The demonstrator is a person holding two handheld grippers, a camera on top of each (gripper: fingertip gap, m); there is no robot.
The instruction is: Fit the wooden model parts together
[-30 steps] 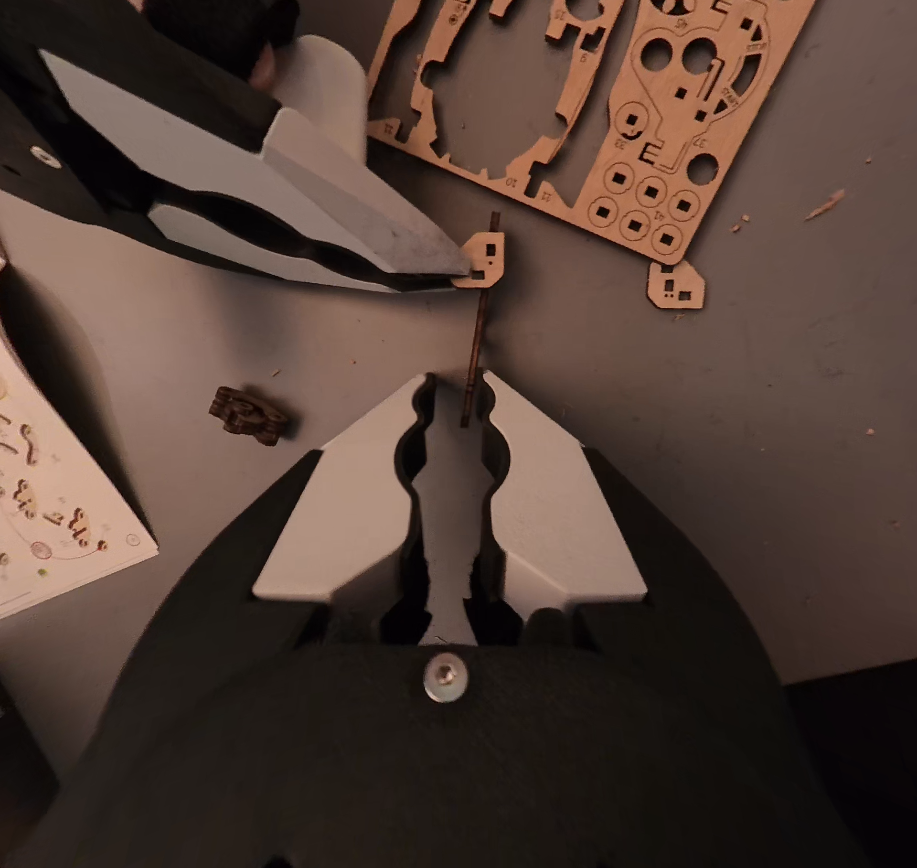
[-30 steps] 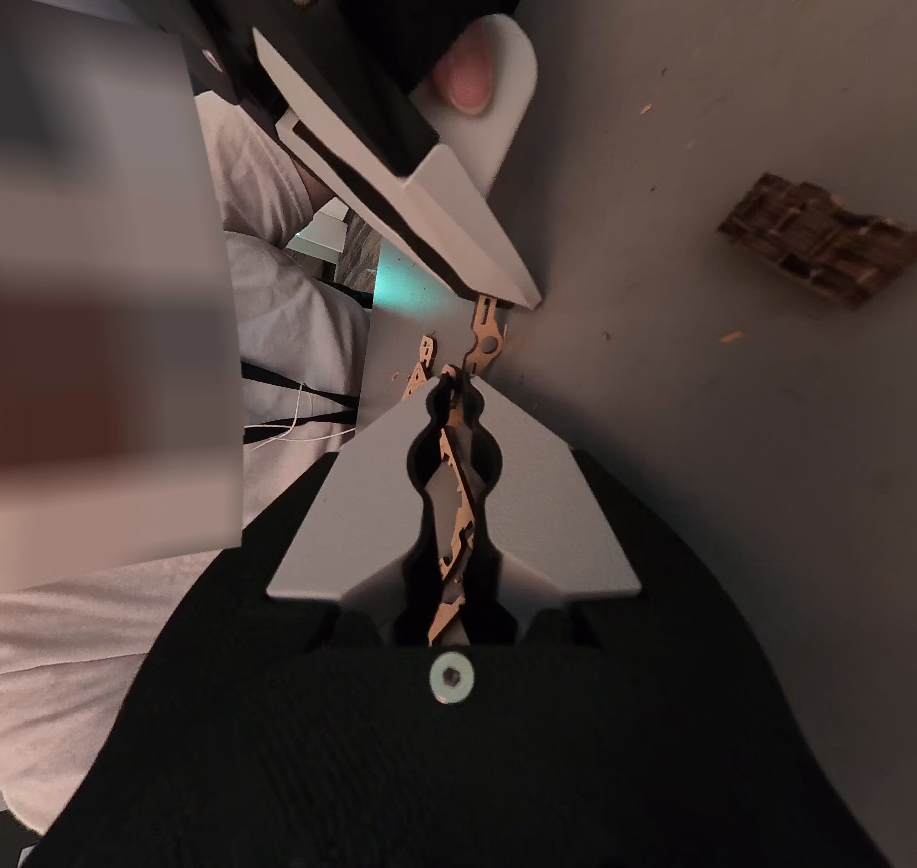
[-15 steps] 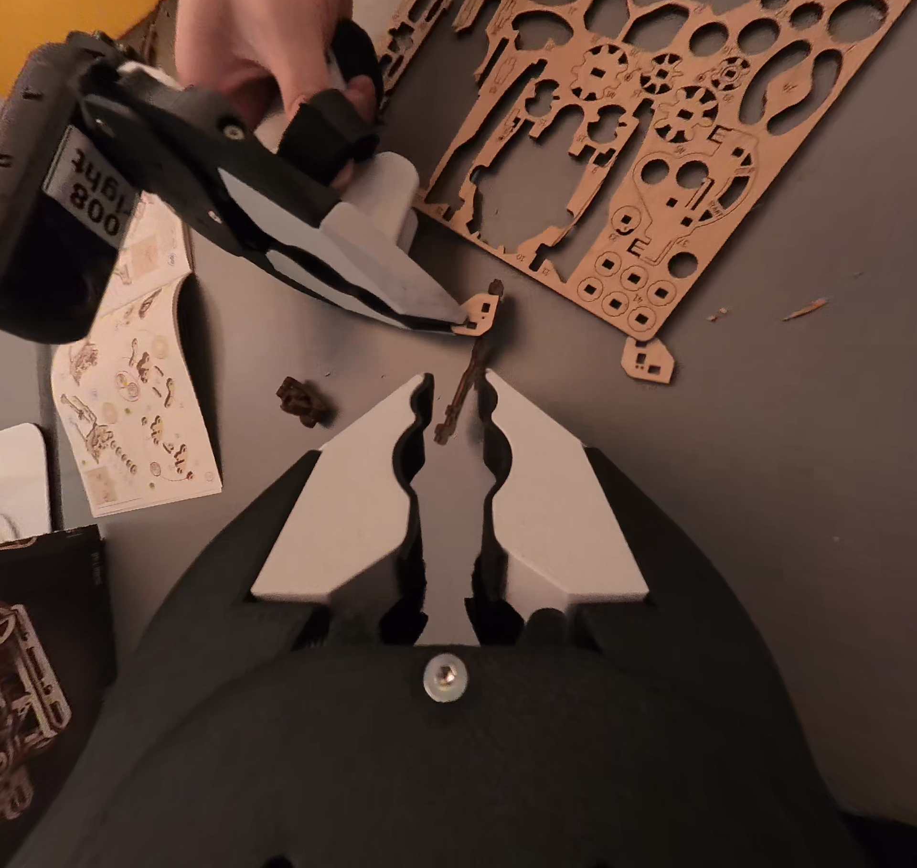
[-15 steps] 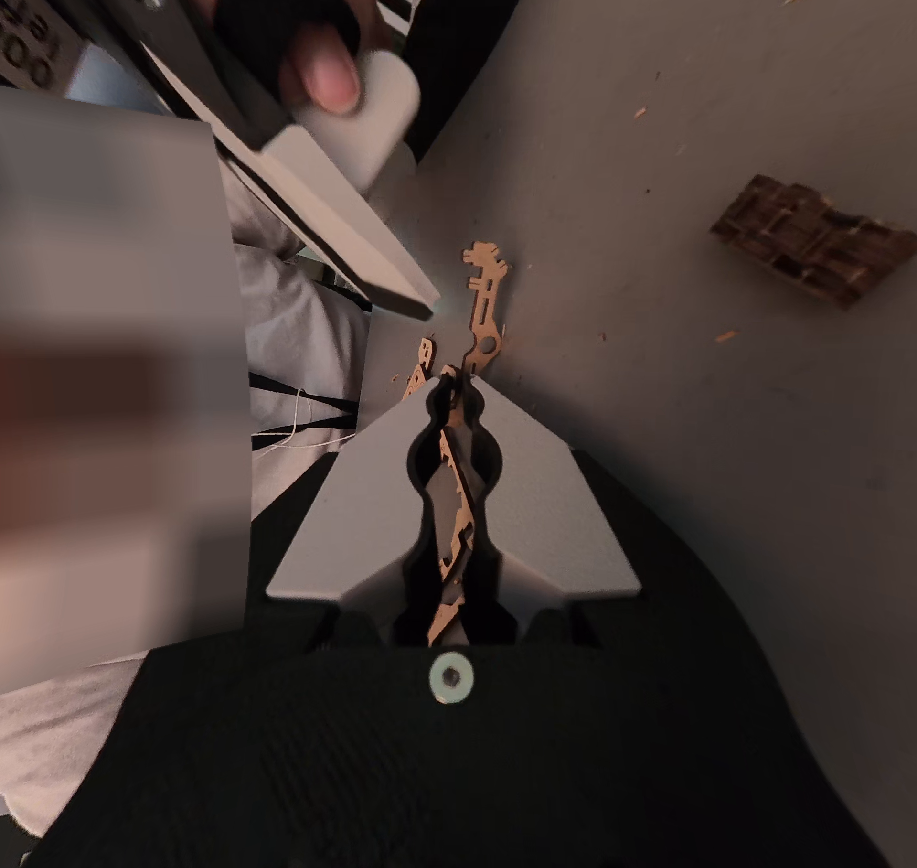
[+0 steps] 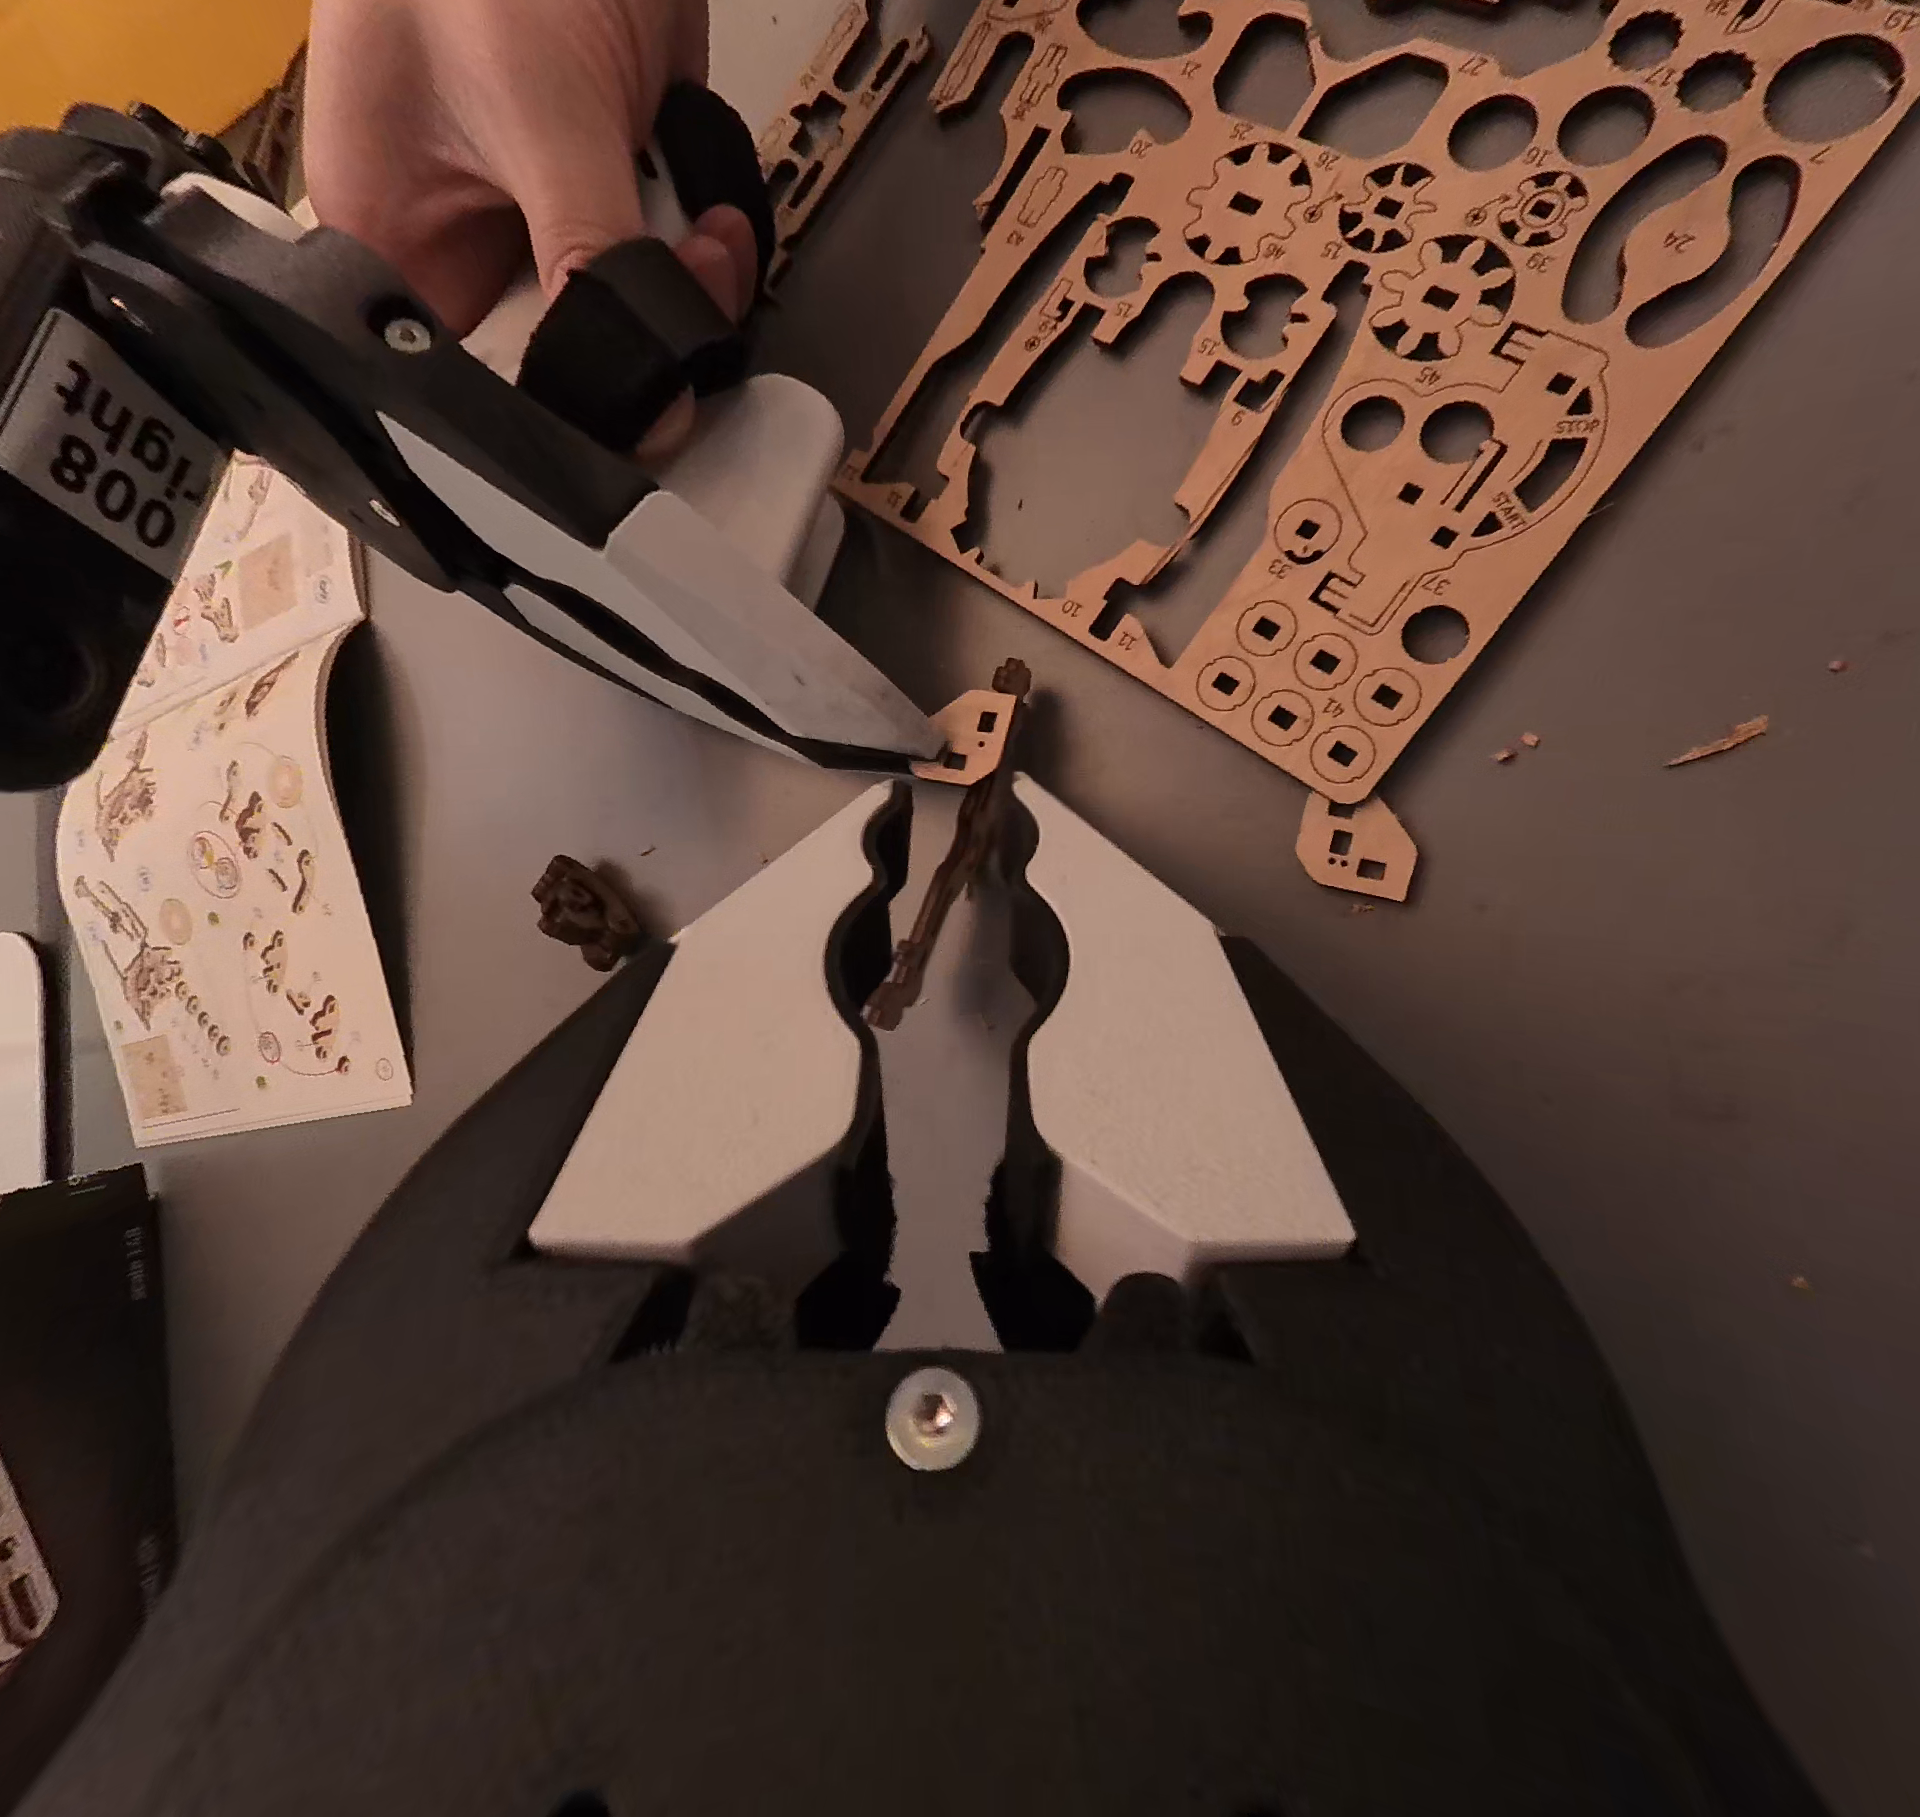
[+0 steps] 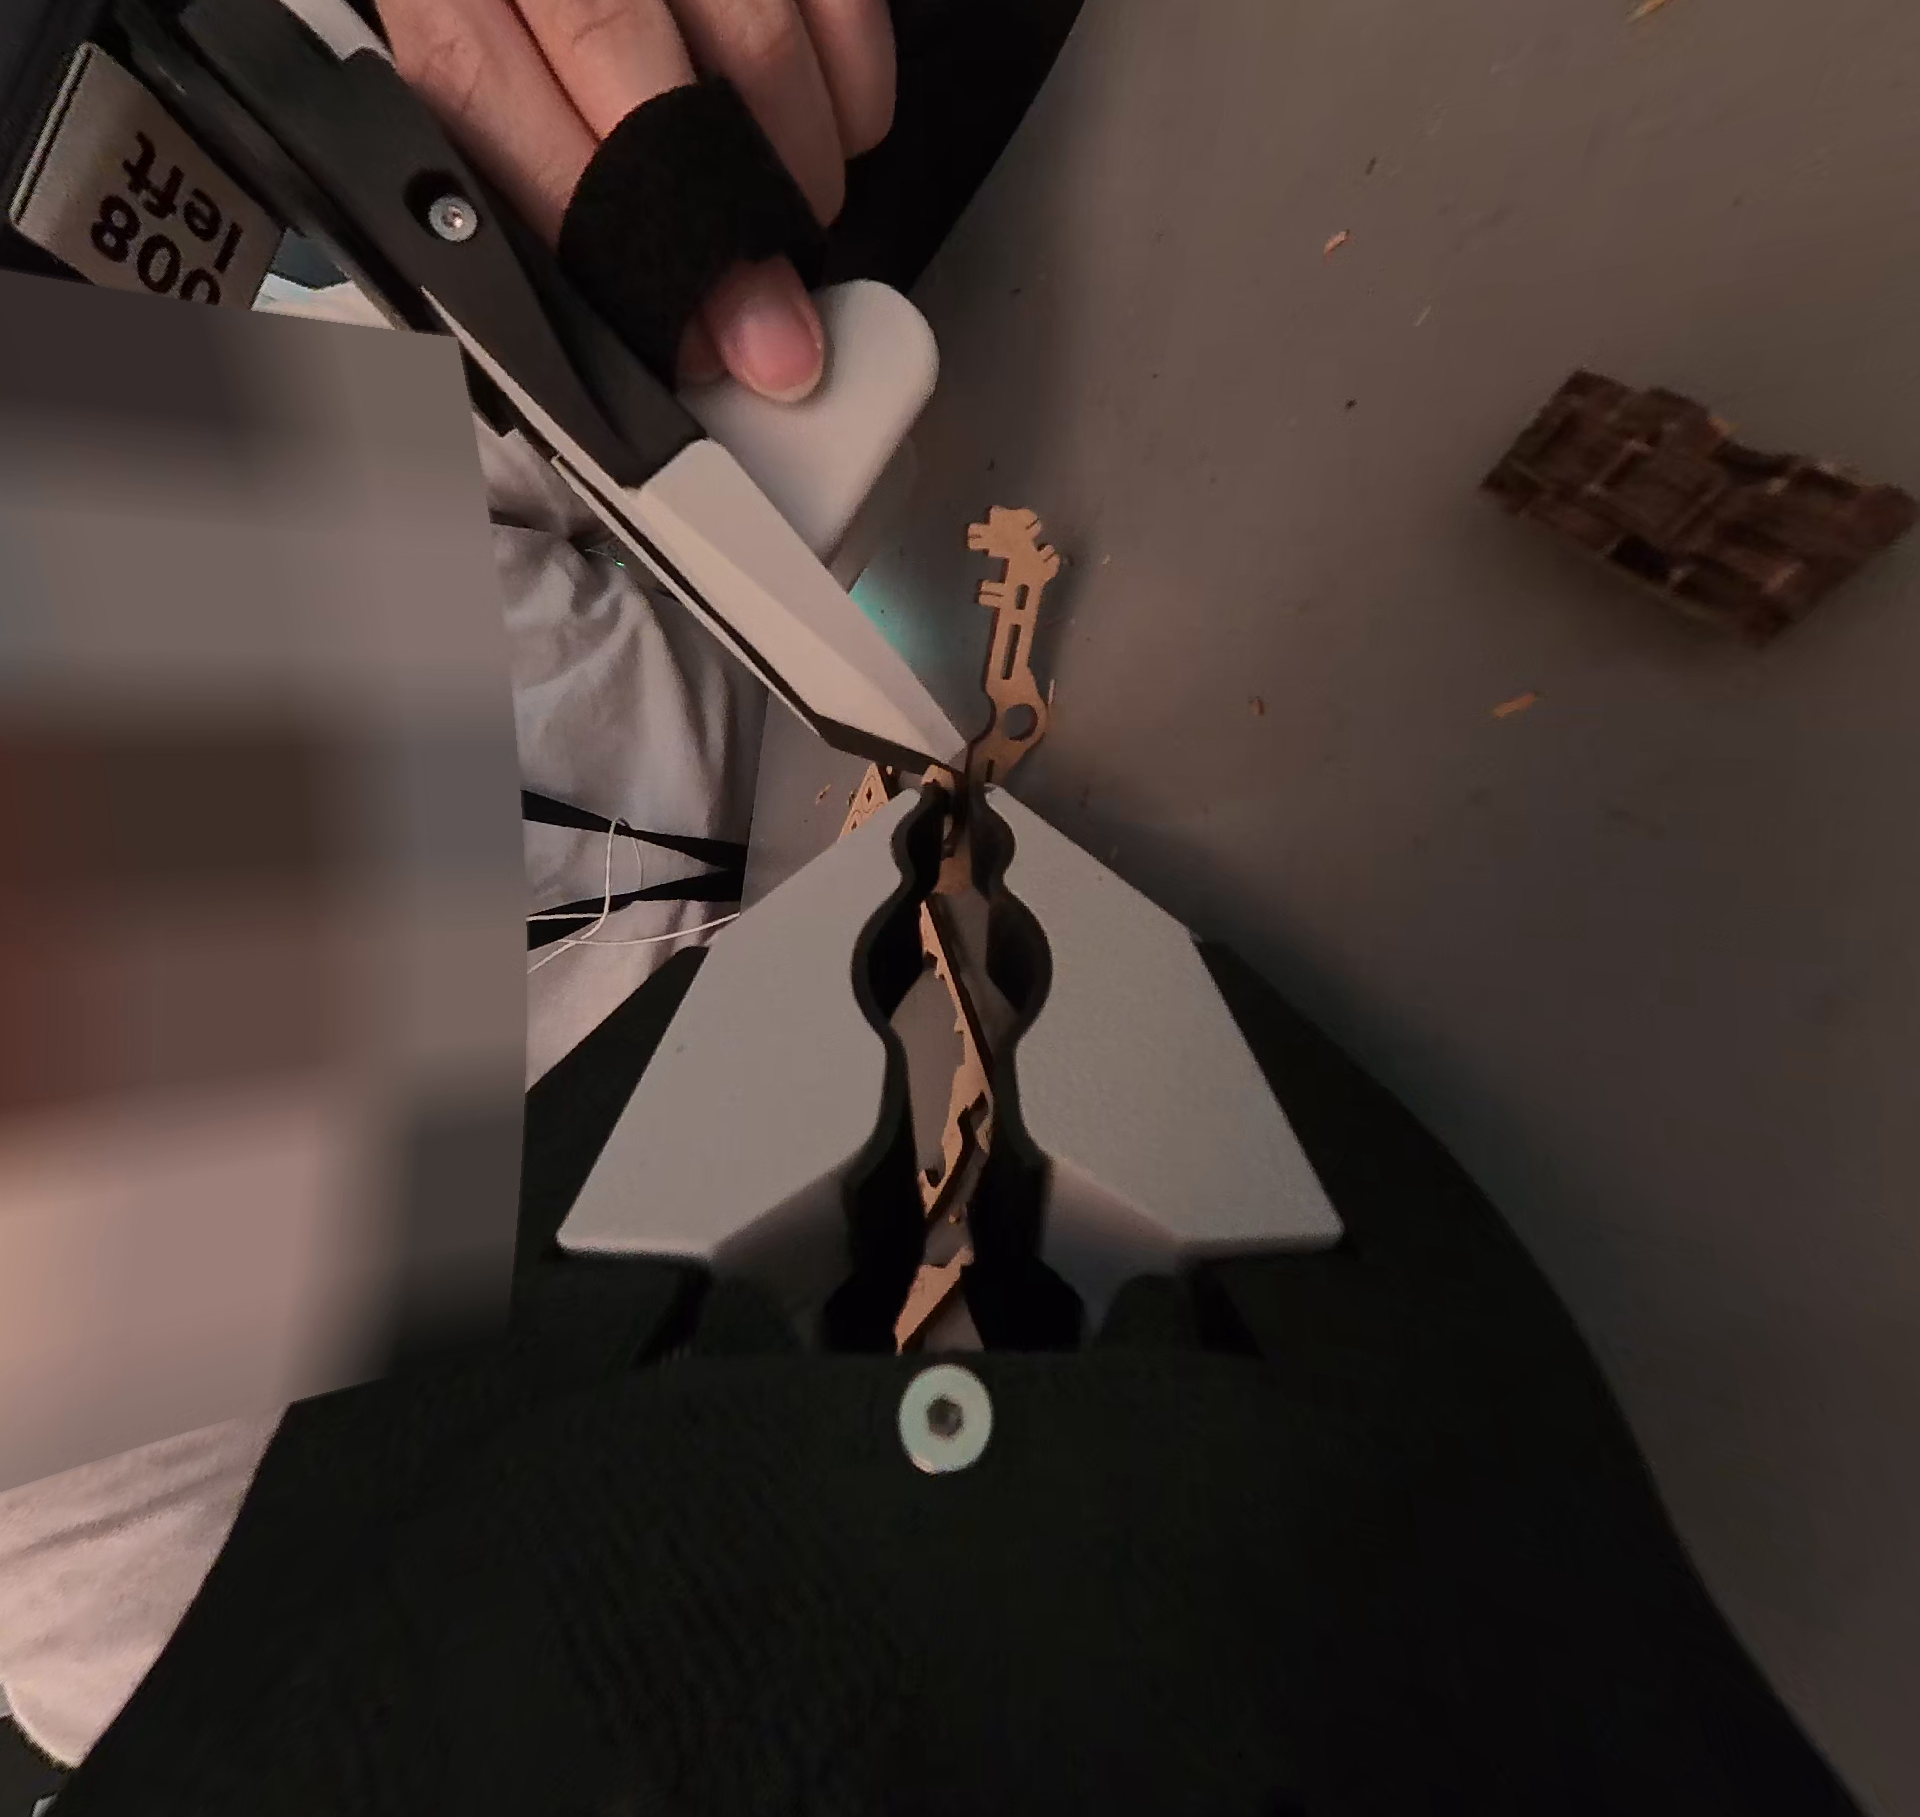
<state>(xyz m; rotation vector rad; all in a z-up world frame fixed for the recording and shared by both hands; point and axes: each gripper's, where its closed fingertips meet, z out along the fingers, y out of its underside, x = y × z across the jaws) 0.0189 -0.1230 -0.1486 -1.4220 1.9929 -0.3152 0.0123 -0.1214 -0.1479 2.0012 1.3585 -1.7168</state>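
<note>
Grey table [image 5: 1558,1092] holds a cut-out wood sheet [image 5: 1351,313] far right. Right gripper [image 5: 914,751] pinches a small flat piece [image 5: 971,728]. Left gripper [image 5: 958,801] pinches a thin notched strip [image 6: 1013,645]. Both meet mid-air. Too hard a push could snap the strip.

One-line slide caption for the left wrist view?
Left gripper pinches a thin wooden strip edge-on while right gripper brings a small tan plate against it above the grey table.
</note>
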